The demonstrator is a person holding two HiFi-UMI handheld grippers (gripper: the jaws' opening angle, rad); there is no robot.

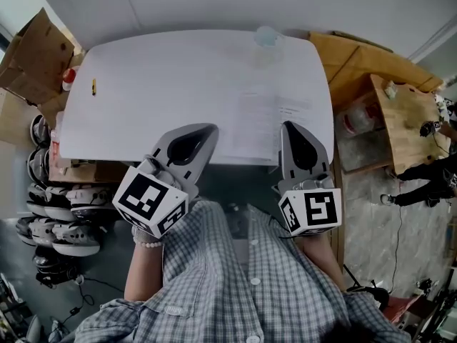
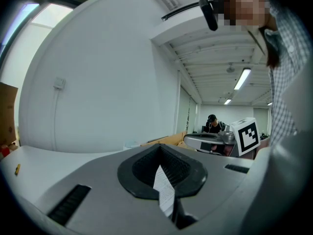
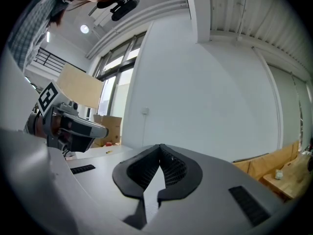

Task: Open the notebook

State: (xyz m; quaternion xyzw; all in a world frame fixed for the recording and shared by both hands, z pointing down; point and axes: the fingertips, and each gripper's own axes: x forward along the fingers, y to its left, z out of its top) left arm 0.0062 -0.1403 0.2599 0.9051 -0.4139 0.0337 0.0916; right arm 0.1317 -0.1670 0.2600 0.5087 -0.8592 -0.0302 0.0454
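Observation:
A white notebook [image 1: 260, 123] lies flat on the white table [image 1: 157, 84], near the front edge and right of centre. Faint printed lines show on its top face. My left gripper [image 1: 211, 129] hovers at the table's front edge, just left of the notebook, jaws shut and empty. My right gripper [image 1: 289, 126] is at the notebook's right front corner, also shut with nothing held. In the left gripper view the closed jaws [image 2: 159, 148] point over the table, and a strip of printed paper [image 2: 164, 190] shows through the gap below them. The right gripper view shows its jaws [image 3: 160, 148] closed.
A translucent cup [image 1: 268, 38] stands at the table's far edge and a small yellow item [image 1: 93, 86] lies at its left. Cardboard boxes [image 1: 32, 56] and piled footwear [image 1: 64, 213] are to the left. A wooden crate [image 1: 400, 113] stands on the right.

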